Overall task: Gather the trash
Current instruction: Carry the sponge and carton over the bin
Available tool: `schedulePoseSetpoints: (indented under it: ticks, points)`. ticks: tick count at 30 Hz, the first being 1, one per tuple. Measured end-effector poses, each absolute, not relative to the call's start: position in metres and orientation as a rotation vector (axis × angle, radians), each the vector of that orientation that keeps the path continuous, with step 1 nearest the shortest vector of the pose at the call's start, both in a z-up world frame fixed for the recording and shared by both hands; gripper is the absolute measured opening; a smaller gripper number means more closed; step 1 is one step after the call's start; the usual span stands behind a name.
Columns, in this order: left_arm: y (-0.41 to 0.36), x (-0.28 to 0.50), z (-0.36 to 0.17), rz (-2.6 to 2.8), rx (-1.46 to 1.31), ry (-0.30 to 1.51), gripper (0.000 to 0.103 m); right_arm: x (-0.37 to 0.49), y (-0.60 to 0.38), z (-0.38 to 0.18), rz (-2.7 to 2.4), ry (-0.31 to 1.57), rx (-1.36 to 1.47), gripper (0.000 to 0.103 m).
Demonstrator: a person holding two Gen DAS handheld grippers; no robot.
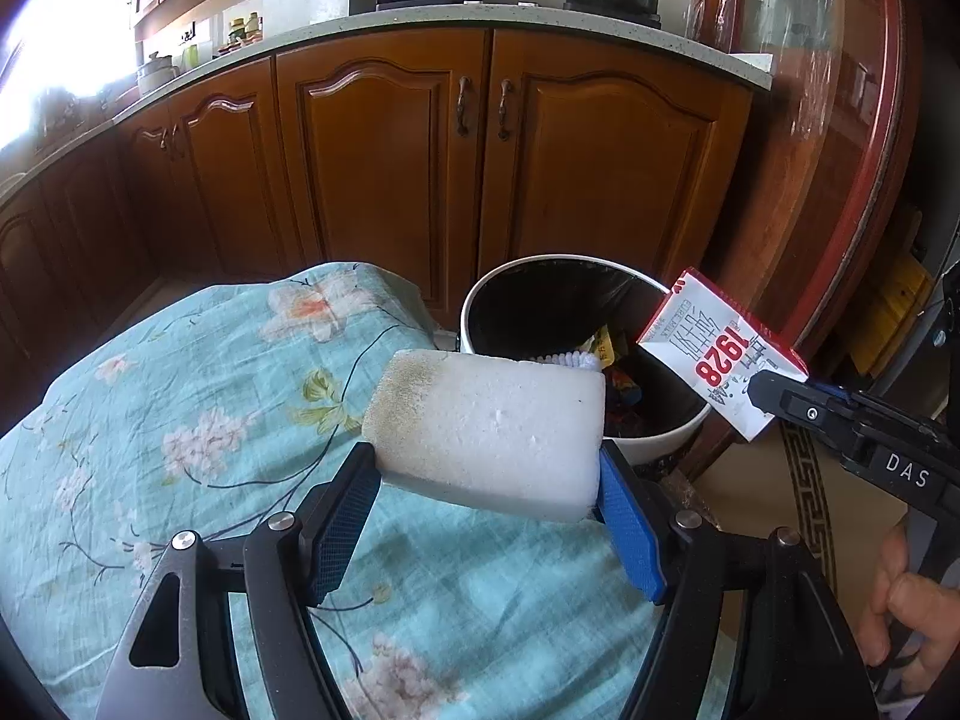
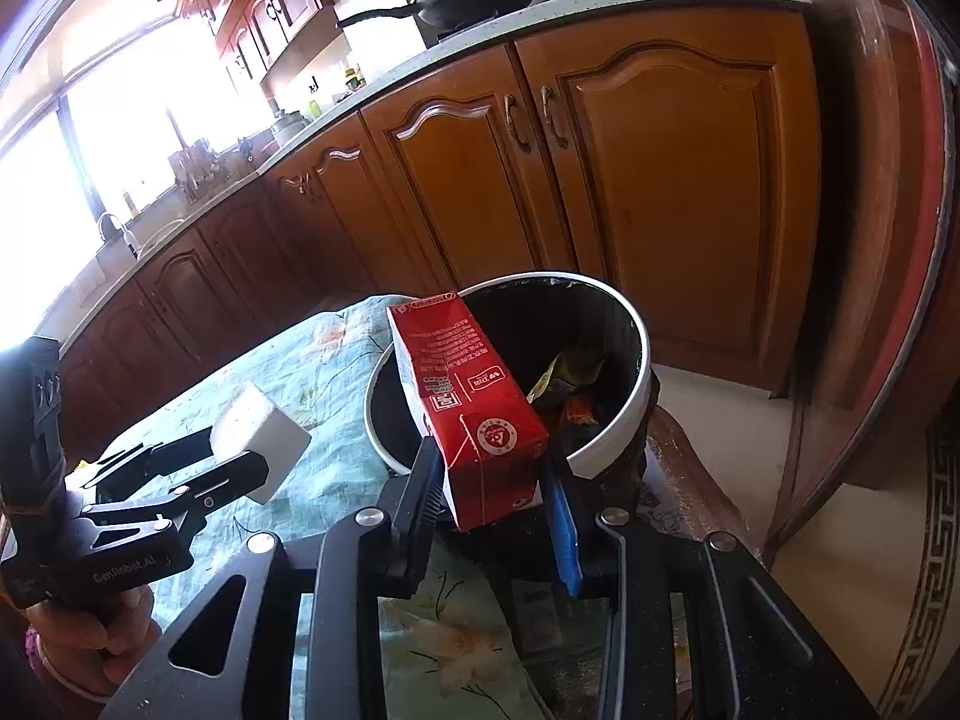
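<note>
Above the edge of the cloth-covered surface (image 1: 180,396), both tongs carry trash toward the white bin (image 1: 480,312).

Left tongs (image 1: 489,480): closed on a white sponge block (image 1: 492,426), pads pressing its two short ends, so the block's long axis runs across the jaws. One end of the block is stained brownish. The block hangs over the flowered cloth, just short of the bin rim; the bin lies ahead and slightly right of these tongs.

Right tongs (image 2: 492,480): closed on a red and white carton (image 2: 474,402), gripped at its lower end. Carton's long axis runs forward and up, along the fingers. In the right wrist view its far end overlaps the bin's (image 2: 636,384) near rim; in the left wrist view the carton (image 1: 720,354) sits at the bin's right side, above the rim. Cannot tell whether it is fully over the opening.

Bin: dark liner, already holds wrappers and other scraps. Stands beside the surface, in front of wooden cabinet doors (image 1: 372,162).

Judgement: the right hand is nearer the opening, so the carton looks ready to drop first. The sponge block needs more travel forward and right before release; let go now, it would likely land on the cloth or strike the rim.
</note>
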State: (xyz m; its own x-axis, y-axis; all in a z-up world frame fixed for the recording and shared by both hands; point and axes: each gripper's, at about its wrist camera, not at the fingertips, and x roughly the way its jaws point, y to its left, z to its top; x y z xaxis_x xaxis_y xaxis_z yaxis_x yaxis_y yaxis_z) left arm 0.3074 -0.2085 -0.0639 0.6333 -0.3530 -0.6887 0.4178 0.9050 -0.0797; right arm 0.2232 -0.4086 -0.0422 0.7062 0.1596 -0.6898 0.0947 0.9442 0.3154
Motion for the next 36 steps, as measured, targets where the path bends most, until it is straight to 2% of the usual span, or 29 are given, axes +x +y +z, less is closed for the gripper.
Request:
schedulePoseSetpoints:
  ticks: [36]
  points:
    - [-0.280, 0.376, -0.070, -0.462, 0.153, 0.782, 0.071, 0.282, -0.441, -0.048, 0.028, 0.847, 0.280, 0.032]
